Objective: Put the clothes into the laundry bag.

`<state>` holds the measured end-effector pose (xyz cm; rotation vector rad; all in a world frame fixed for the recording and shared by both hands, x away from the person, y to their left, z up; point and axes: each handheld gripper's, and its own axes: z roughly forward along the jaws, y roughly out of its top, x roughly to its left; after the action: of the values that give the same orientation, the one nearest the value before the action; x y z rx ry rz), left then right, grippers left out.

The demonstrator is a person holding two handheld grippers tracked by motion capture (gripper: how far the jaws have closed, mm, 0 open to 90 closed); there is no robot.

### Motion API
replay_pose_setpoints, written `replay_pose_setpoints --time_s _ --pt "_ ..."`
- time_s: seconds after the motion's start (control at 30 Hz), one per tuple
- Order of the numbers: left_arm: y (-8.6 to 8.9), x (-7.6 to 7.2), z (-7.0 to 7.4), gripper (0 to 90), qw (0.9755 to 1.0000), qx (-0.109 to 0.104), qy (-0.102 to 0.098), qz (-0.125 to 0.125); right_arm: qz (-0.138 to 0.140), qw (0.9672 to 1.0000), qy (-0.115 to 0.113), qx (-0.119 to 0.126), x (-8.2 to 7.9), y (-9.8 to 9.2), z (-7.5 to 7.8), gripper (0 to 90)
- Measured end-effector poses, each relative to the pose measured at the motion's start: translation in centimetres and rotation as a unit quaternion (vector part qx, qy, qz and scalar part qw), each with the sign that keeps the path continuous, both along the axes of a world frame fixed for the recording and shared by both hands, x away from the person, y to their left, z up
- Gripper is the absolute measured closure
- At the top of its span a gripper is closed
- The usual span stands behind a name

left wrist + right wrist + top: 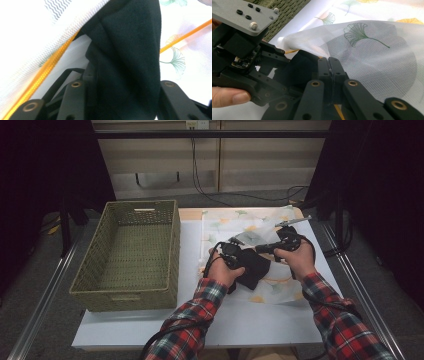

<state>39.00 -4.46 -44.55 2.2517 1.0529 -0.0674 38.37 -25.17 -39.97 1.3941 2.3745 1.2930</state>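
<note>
Work in hand: we were feeding a black fleece garment (pixel 252 265) into a white mesh laundry bag (pixel 260 227) with a ginkgo-leaf print and an orange zipper (pixel 42 72).

Setting: the bag lay flat on the white desk (pixel 250 320), with an empty woven basket (pixel 132 252) just beside it on the left.

Right gripper (pixel 329 67): jaws fully together, pinching the mesh edge of the bag by its opening. We judged this hold was there to lift the upper layer and keep the mouth open; the mesh rose from the jaws like a tent.

Left gripper (pixel 232 254): jaws partly apart, the garment between them in the left gripper view; the folded fleece filled the gap. We could not tell whether the pads pressed on it or it merely lay there.

Garment position: at the bag's mouth, between the two grippers, touching the left one and passing just under the zipper edge. Its lower part lay outside, on top of the bag, toward us.

Relation of grippers: close together, the left one just beside the right one's closed jaws in the right gripper view.

Judgement: insertion partly done.
</note>
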Motion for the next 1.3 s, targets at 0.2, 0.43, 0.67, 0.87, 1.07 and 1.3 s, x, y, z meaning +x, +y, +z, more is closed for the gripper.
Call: replay_pose_setpoints --time_s 0.2,0.43,0.67,0.87,1.07,1.3 --pt "0.2 -0.2 0.0 39.0 0.9999 0.006 -0.008 0.005 -0.001 1.0000 0.003 -0.002 0.0 0.0 -0.1 90.0" --pt "1.0 -0.5 0.8 31.5 0.9997 0.024 -0.009 -0.005 -0.002 1.0000 0.004 -0.004 0.0 0.0 -0.2 90.0" --pt "1.8 -0.8 1.2 28.4 0.9993 0.035 -0.001 -0.015 -0.003 1.0000 0.004 -0.005 0.1 0.0 -0.1 90.0" --pt "2.2 -1.1 1.2 29.8 0.9992 0.035 0.001 -0.018 -0.002 1.0000 0.004 -0.007 0.1 0.1 -0.1 90.0" --pt "2.6 -1.2 1.2 35.4 0.9988 0.041 0.004 -0.024 -0.001 1.0000 0.003 -0.008 0.2 0.1 -0.1 90.0" --pt "2.6 -1.4 1.3 59.3 0.9987 0.035 0.026 -0.025 -0.004 0.9999 0.006 -0.007 0.2 0.2 -0.1 90.0"
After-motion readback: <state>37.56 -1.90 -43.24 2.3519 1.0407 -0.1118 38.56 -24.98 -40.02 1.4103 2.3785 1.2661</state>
